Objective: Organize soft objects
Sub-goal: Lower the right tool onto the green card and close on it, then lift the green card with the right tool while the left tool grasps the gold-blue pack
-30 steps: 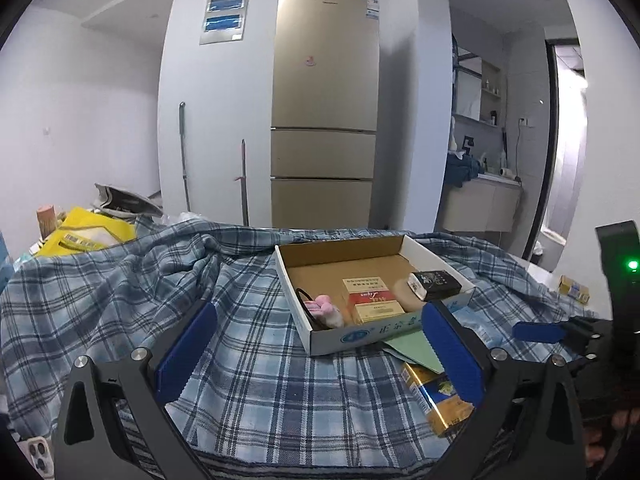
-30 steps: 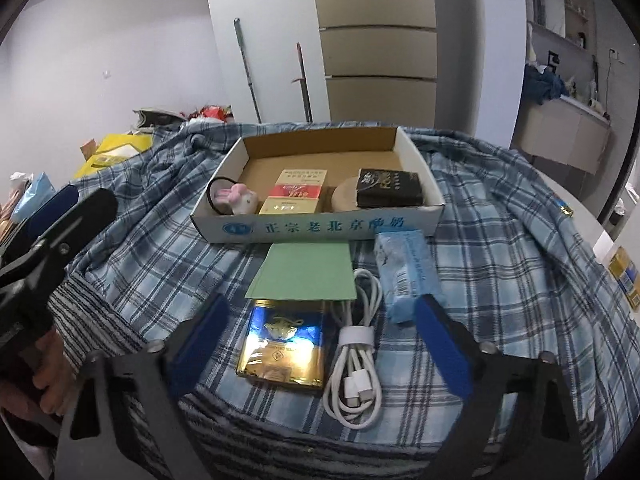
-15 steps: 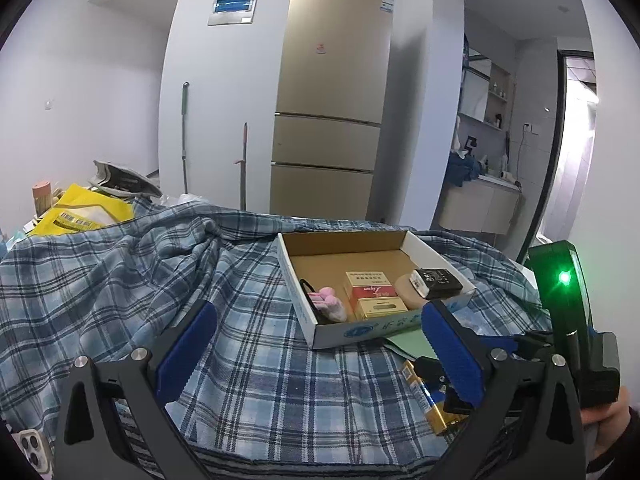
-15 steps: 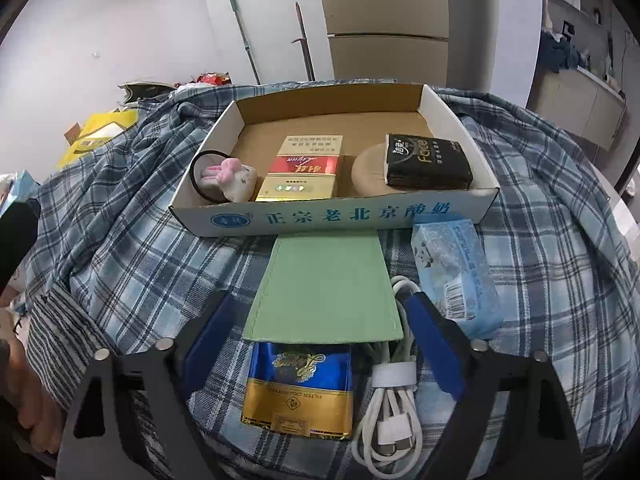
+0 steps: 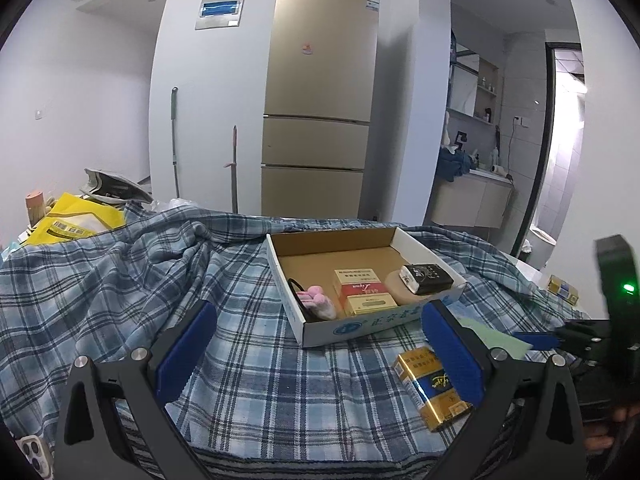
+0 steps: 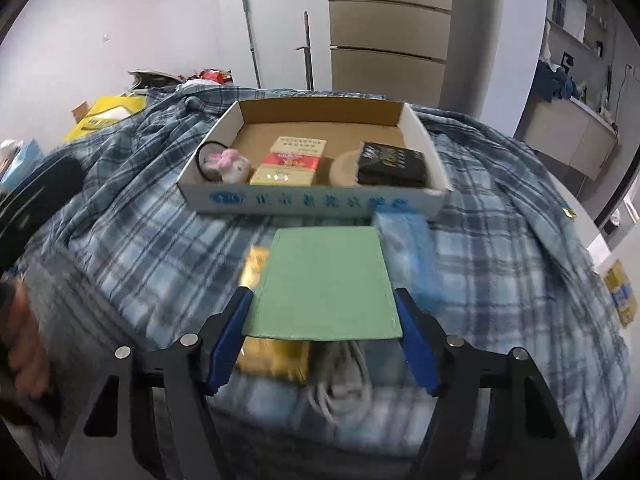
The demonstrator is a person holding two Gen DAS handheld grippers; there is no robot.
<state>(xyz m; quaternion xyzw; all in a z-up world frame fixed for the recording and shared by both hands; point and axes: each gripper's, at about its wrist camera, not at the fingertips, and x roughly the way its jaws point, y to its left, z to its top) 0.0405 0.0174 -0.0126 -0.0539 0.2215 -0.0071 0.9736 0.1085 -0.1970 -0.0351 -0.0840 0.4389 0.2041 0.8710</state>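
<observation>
A cardboard box point(image 6: 312, 199) point(image 5: 360, 324) sits on a blue plaid cloth point(image 6: 132, 240). It holds a pink plush hair tie point(image 6: 230, 164) point(image 5: 316, 300), red and gold packs point(image 6: 294, 160) and a black pack point(image 6: 390, 164) on a beige pad. My right gripper point(image 6: 324, 336) is shut on a green flat pad point(image 6: 326, 284), its fingers on the pad's two side edges, held above a gold pack point(image 6: 272, 354) and a white cable point(image 6: 340, 384). A blue tissue pack point(image 6: 412, 256) lies to the right. My left gripper point(image 5: 316, 356) is open and empty, left of the gold pack point(image 5: 434, 384).
A fridge point(image 5: 320, 100) and two poles stand behind the table. Yellow bags point(image 5: 72, 224) lie at the far left. A small gold pack point(image 6: 620, 296) lies at the table's right edge. A phone point(image 5: 34, 456) shows at the lower left.
My right gripper has moved forward and down and closed on the green pad's sides. The left wrist view has shifted a little; its jaws stay open.
</observation>
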